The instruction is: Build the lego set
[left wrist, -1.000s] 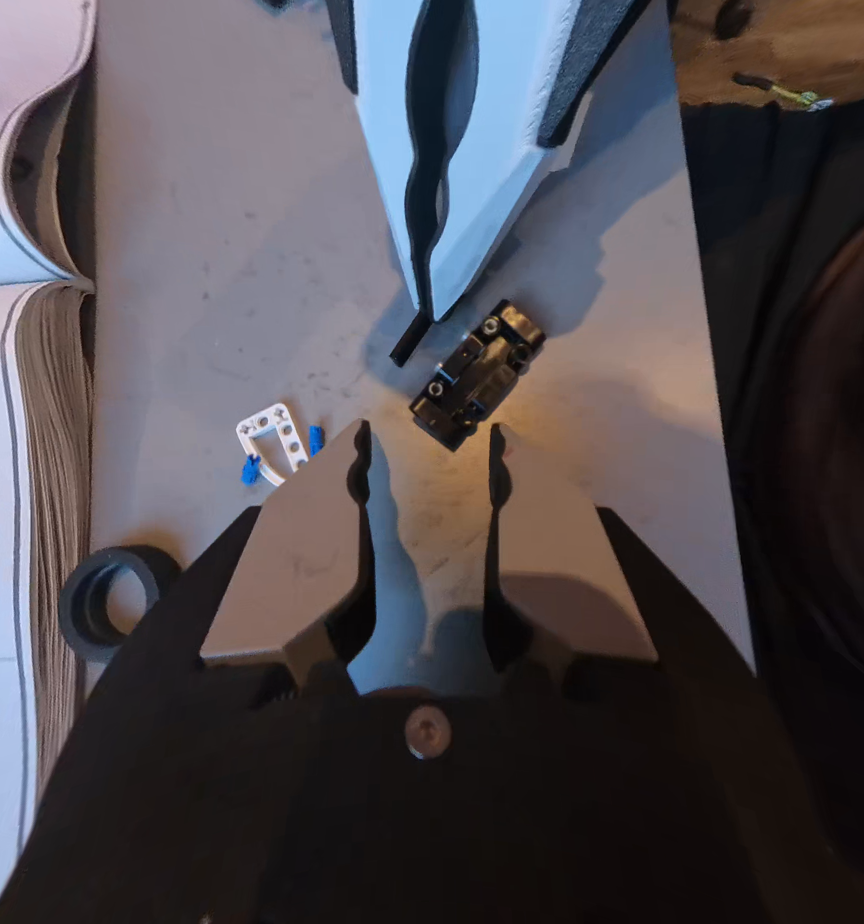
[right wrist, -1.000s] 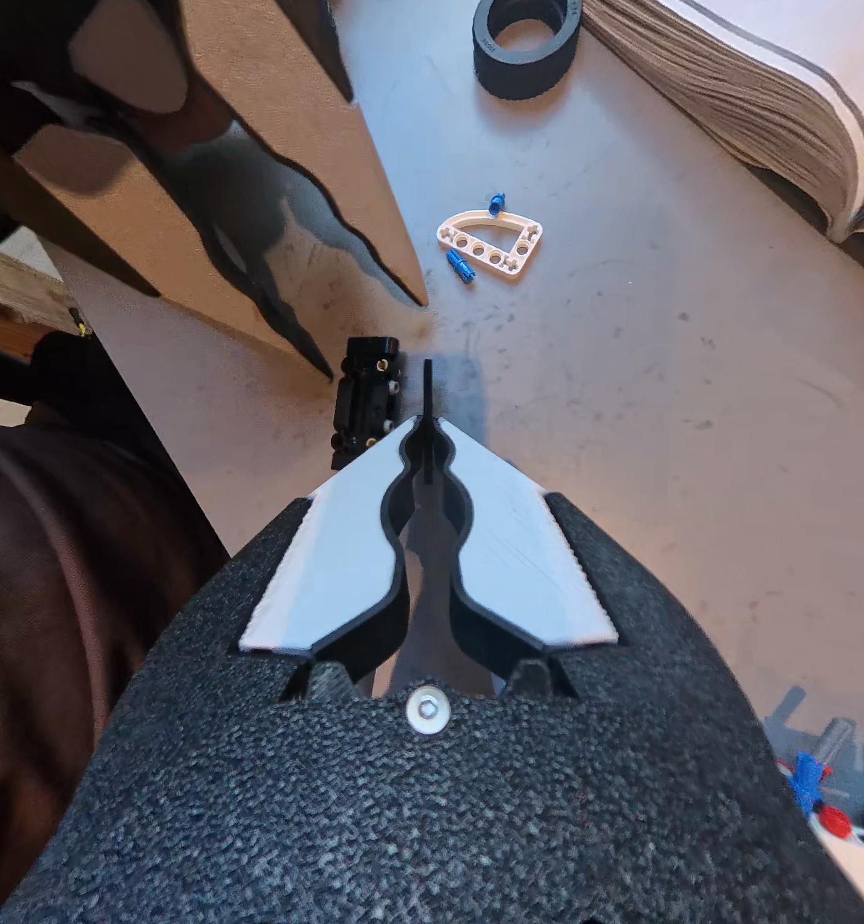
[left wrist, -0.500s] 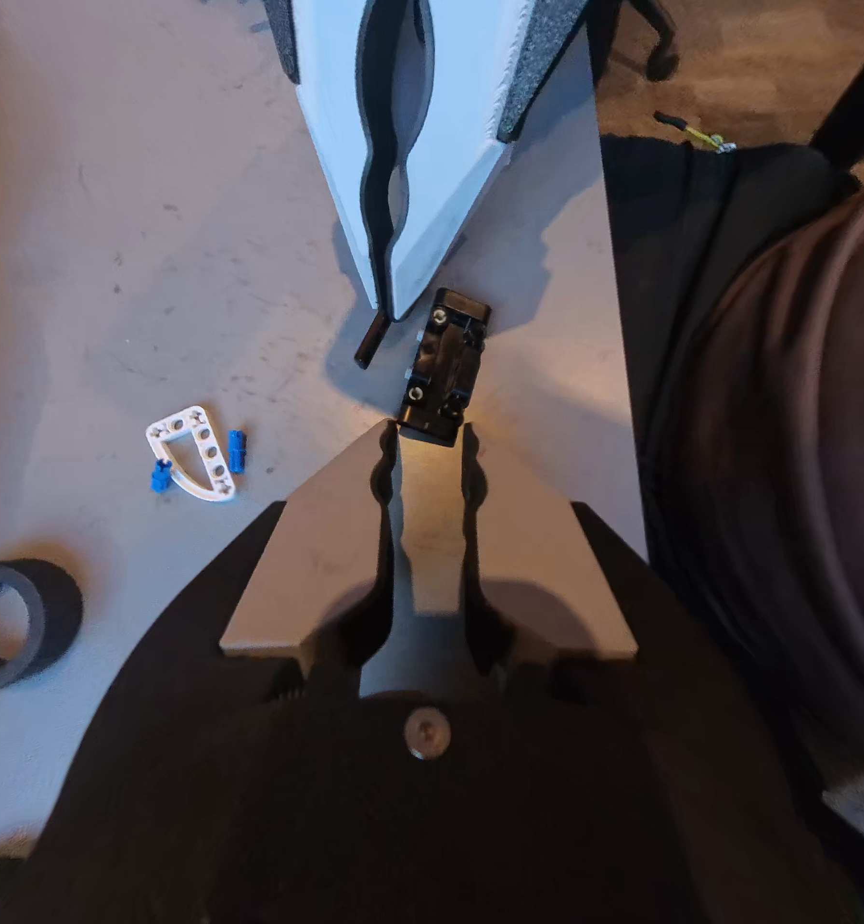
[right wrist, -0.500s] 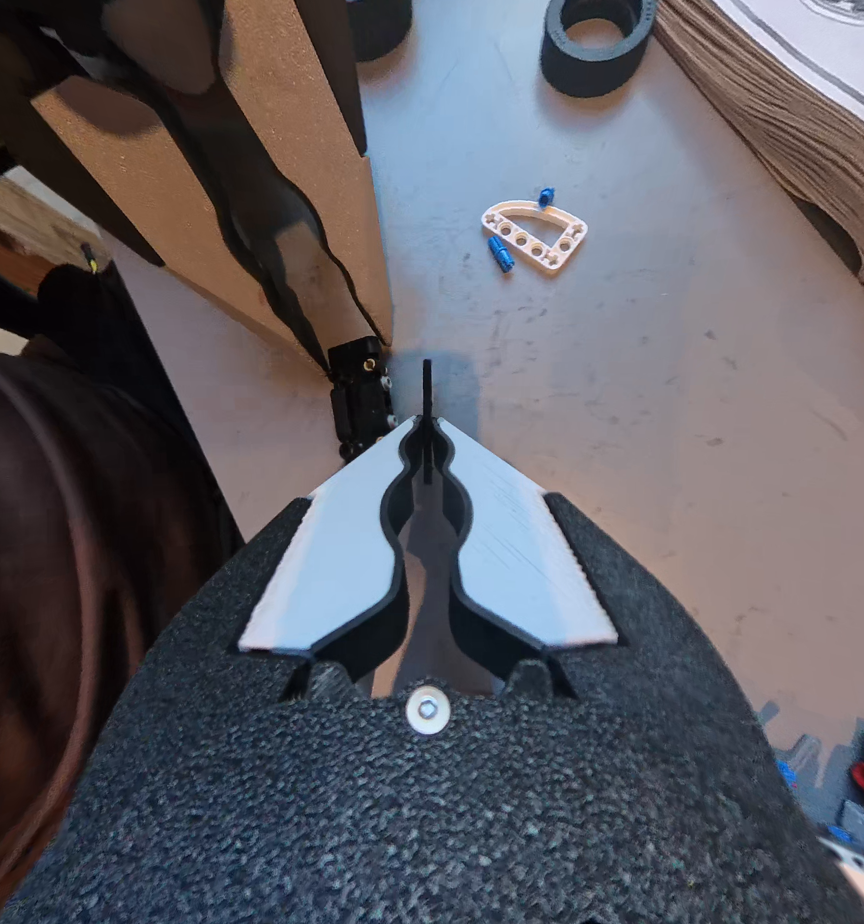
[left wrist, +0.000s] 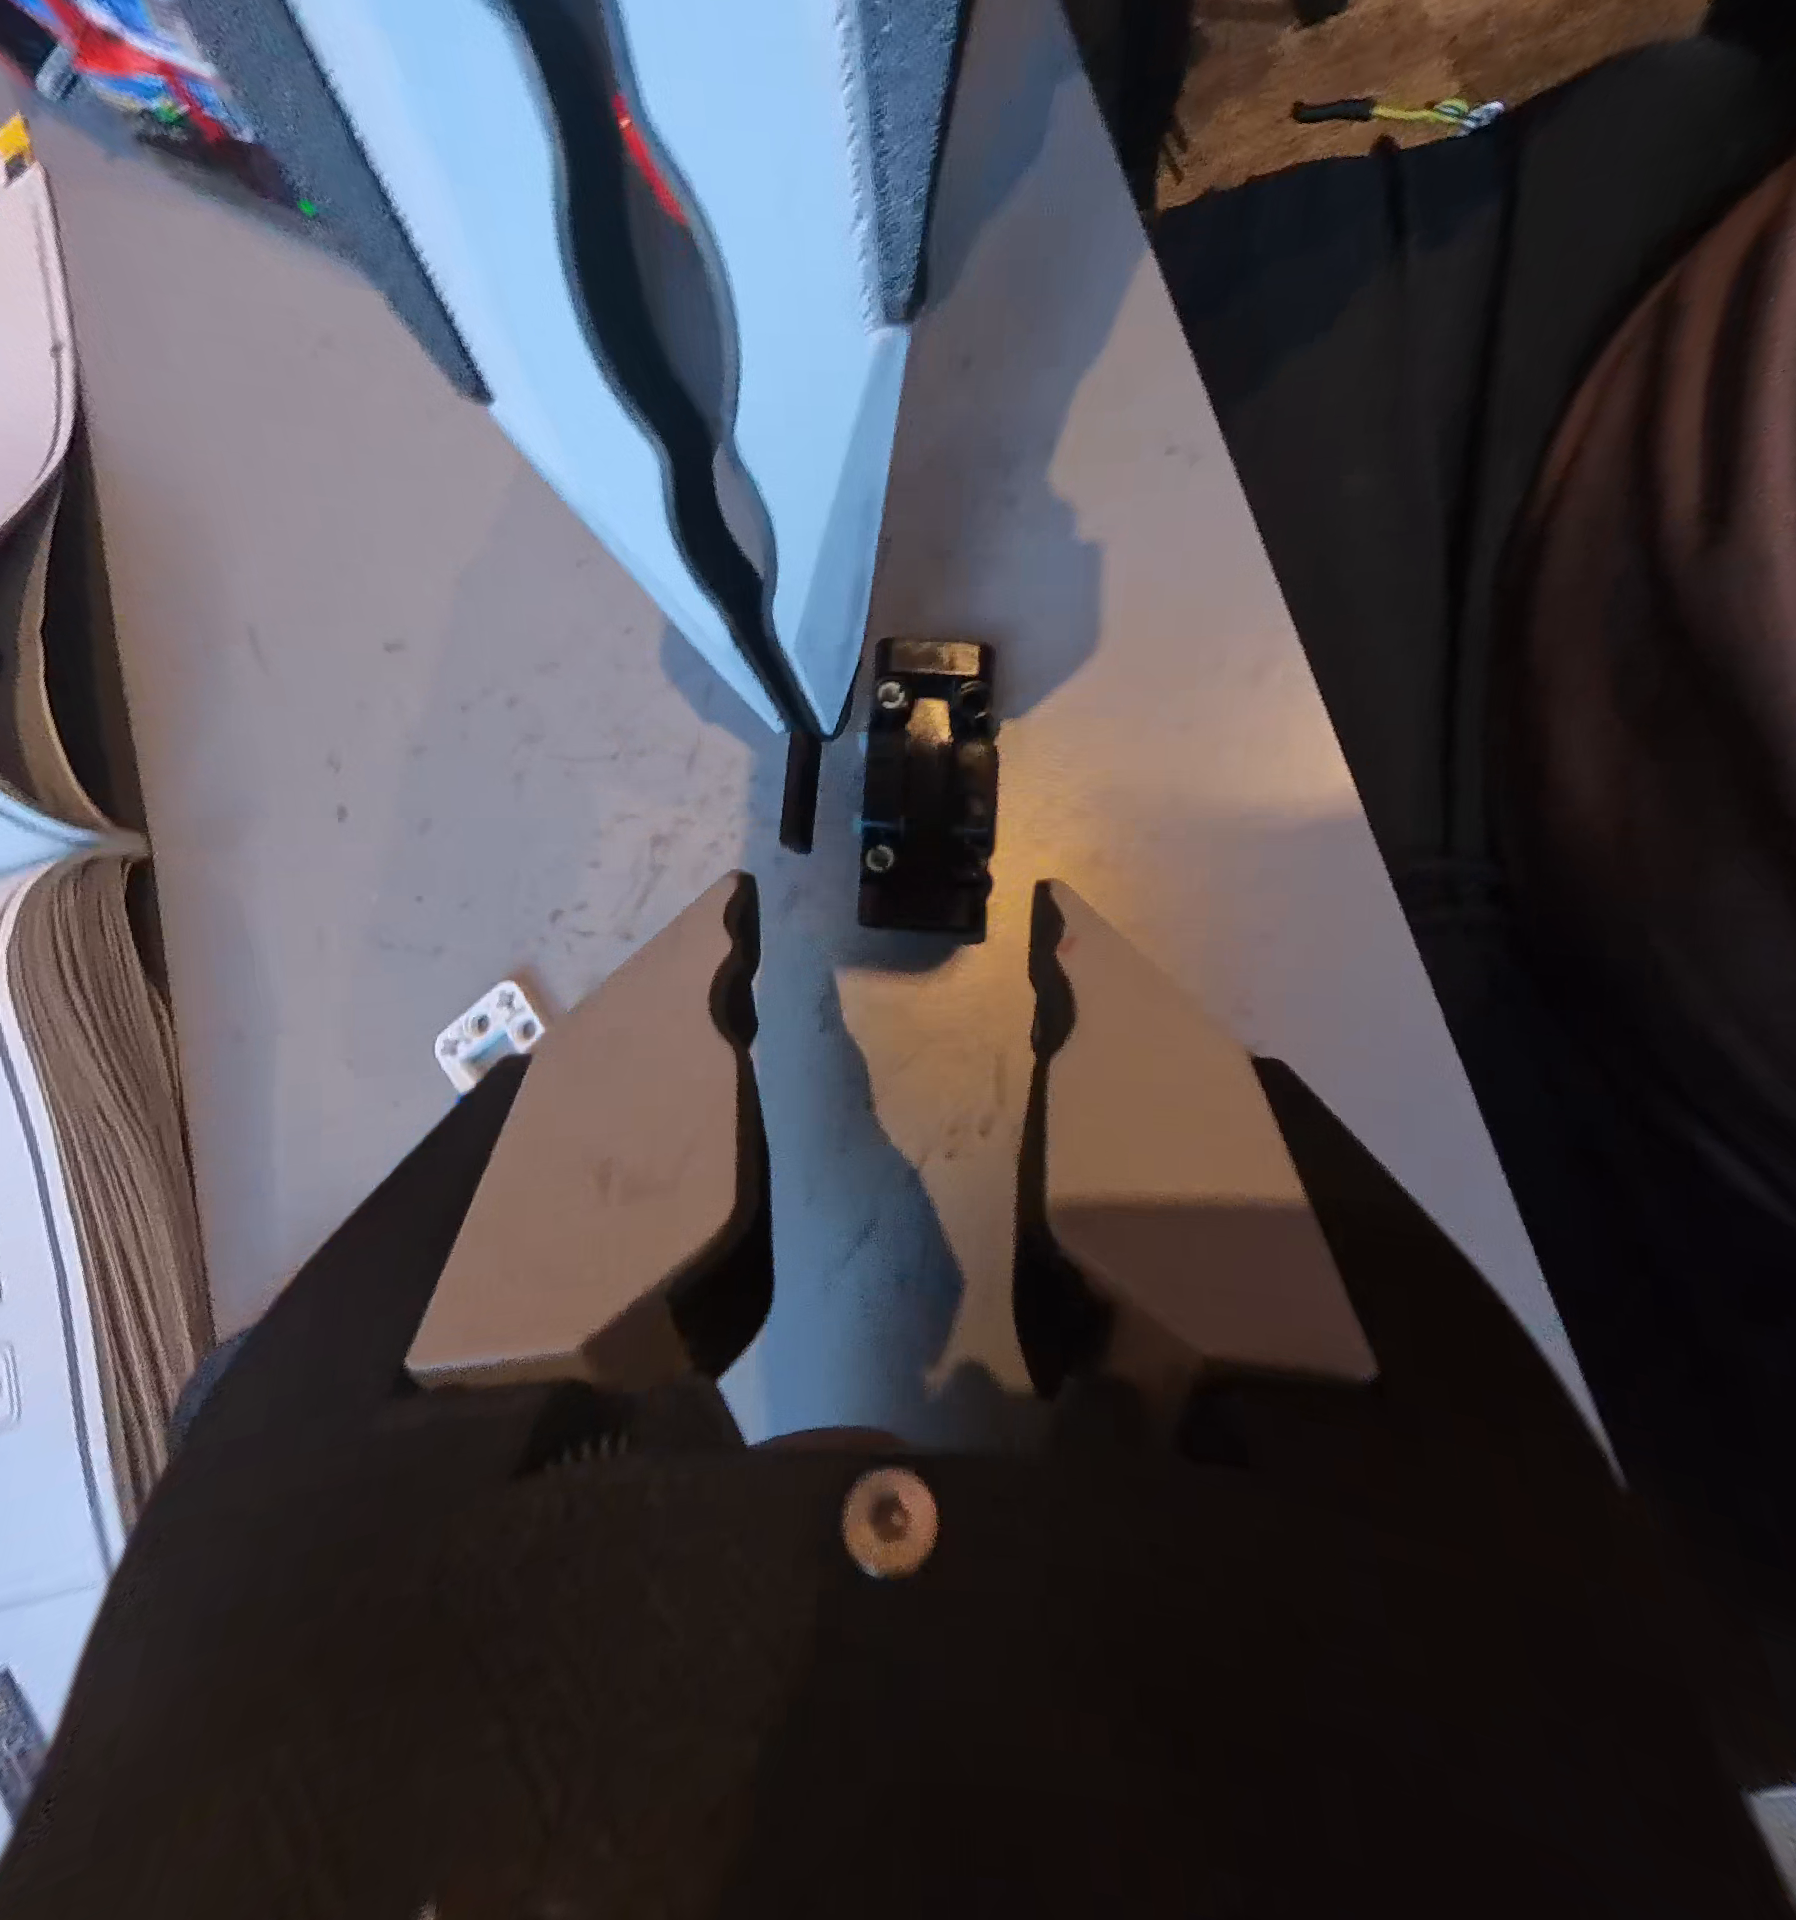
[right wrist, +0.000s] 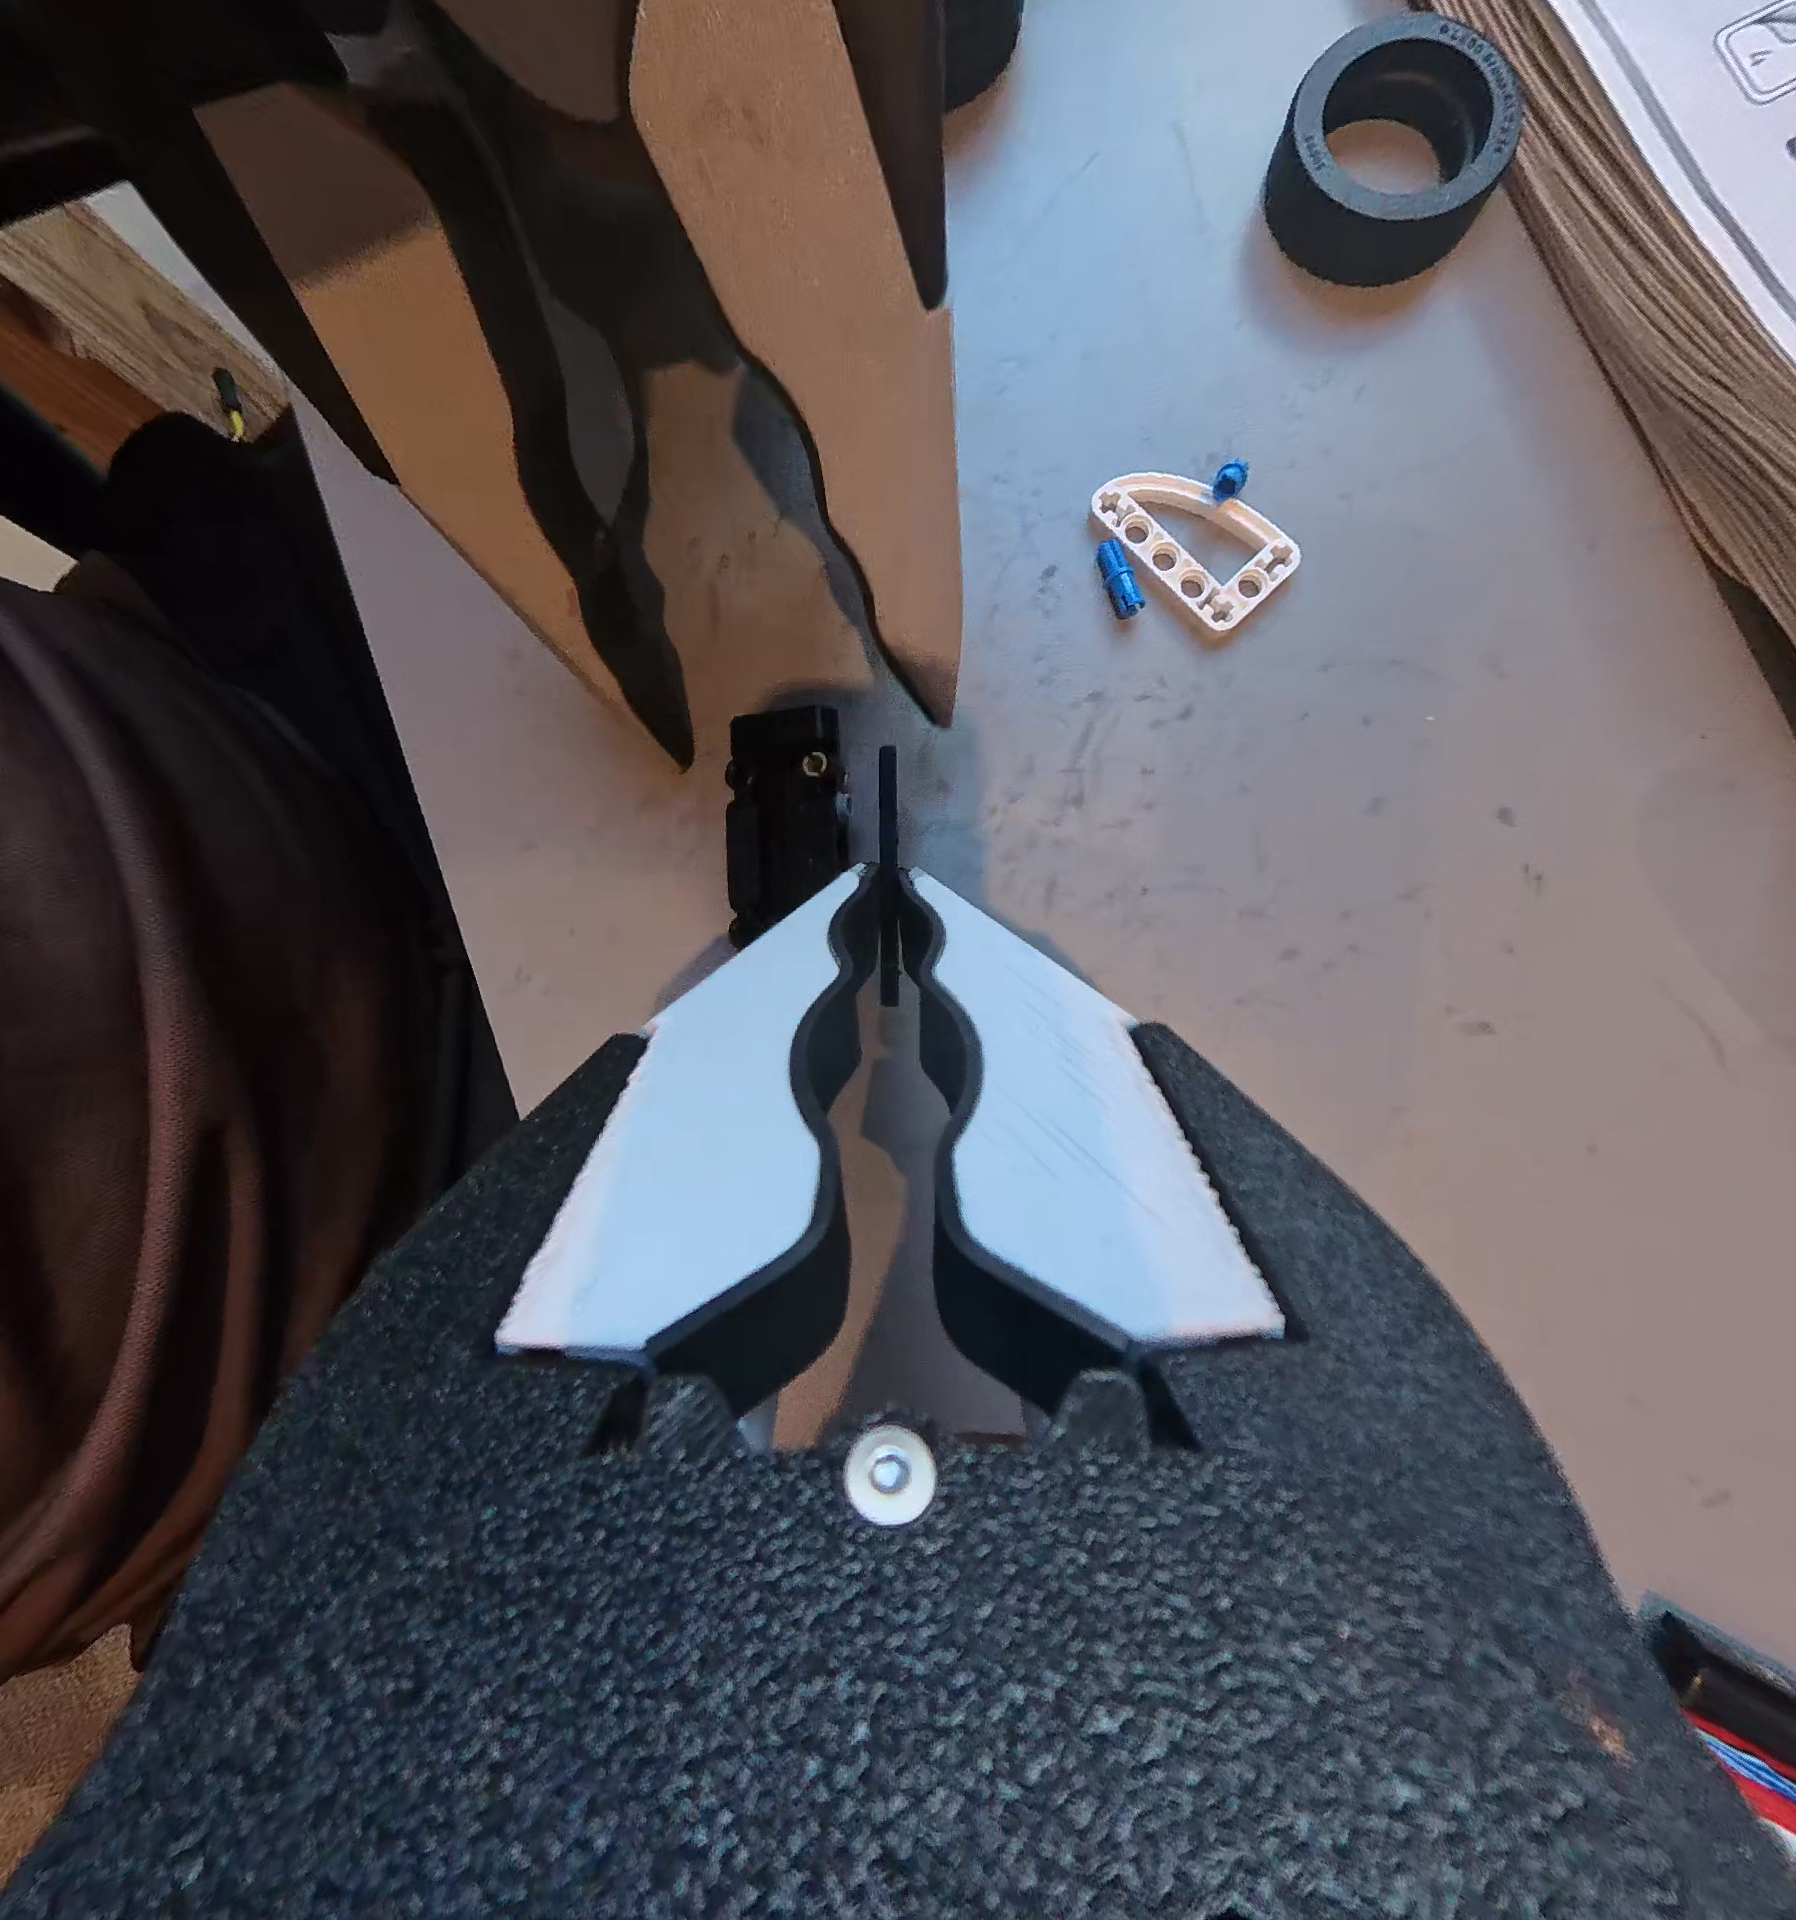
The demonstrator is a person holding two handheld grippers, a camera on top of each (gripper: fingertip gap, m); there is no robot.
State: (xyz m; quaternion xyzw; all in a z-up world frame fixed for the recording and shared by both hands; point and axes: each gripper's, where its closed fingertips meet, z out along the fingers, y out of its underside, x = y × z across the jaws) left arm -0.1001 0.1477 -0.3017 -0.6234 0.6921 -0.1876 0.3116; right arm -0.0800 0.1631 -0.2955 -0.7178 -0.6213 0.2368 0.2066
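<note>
Right tongs (right wrist: 881, 873) are pinching a thin black axle (right wrist: 888, 821), its free end sticking straight out past the tips. Left tongs (left wrist: 894, 904) are sitting wide, gripping nothing. Black lego block (left wrist: 927, 790) is lying flat on the bench (left wrist: 406, 623), just ahead of the left tips and slightly off-centre toward the bench edge, long axis running roughly along the left tongs' reach. Axle is lying just beside the block, roughly parallel, apparently not touching it. Left tongs look nearer for grabbing the block. White frame piece (right wrist: 1195, 551) with blue pins is sitting well apart.
</note>
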